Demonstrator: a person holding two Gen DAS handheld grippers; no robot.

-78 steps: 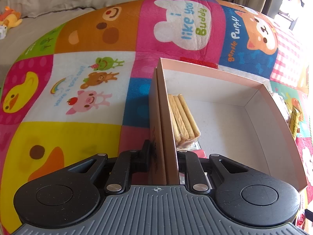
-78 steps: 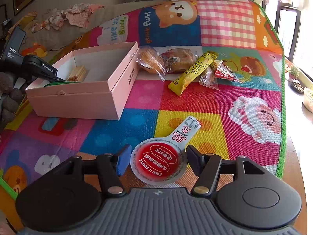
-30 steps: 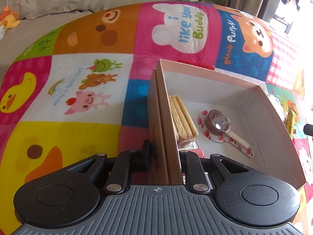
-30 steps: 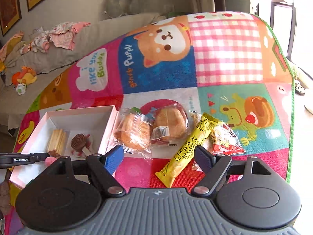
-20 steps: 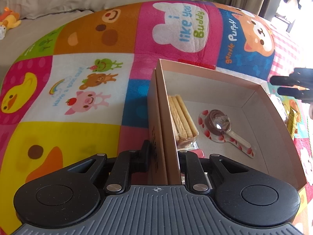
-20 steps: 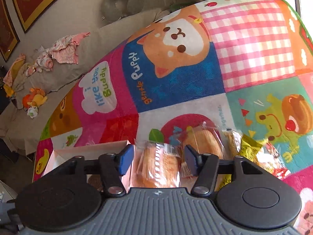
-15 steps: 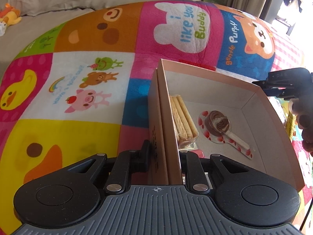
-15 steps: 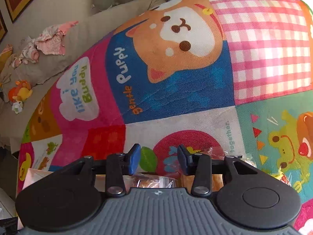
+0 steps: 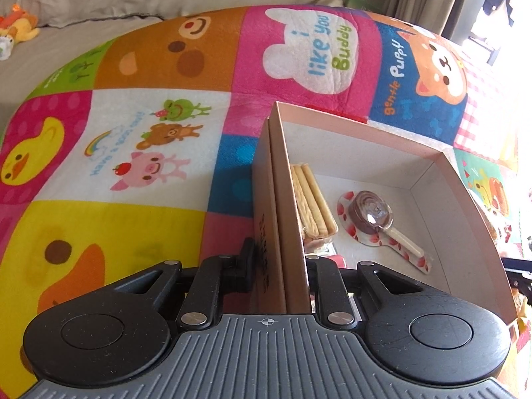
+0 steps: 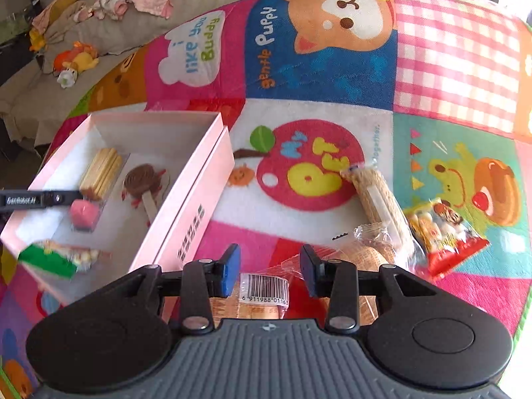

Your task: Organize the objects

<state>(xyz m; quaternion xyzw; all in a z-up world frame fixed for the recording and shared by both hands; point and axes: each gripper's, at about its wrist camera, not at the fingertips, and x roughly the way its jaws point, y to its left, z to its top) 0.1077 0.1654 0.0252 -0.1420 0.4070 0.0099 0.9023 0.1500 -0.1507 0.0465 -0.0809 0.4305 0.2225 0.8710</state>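
In the right wrist view only, the right gripper [image 10: 268, 274] stands spread over a crinkly clear-wrapped bread [image 10: 262, 294] on the mat [image 10: 449, 66]. The left gripper [image 9: 279, 262] pinches the pink cardboard box [image 9: 286, 199] wall; a round lollipop [image 9: 369, 212] lies inside.

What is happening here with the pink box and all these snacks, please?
A person is packing snacks into an open pink cardboard box on a colourful cartoon play mat. The left gripper is clamped on the box's side wall. The right gripper is open, its fingers on either side of a clear-wrapped bun with a barcode label on the mat. A pack of biscuit sticks and a chocolate swirl lollipop lie inside the box.
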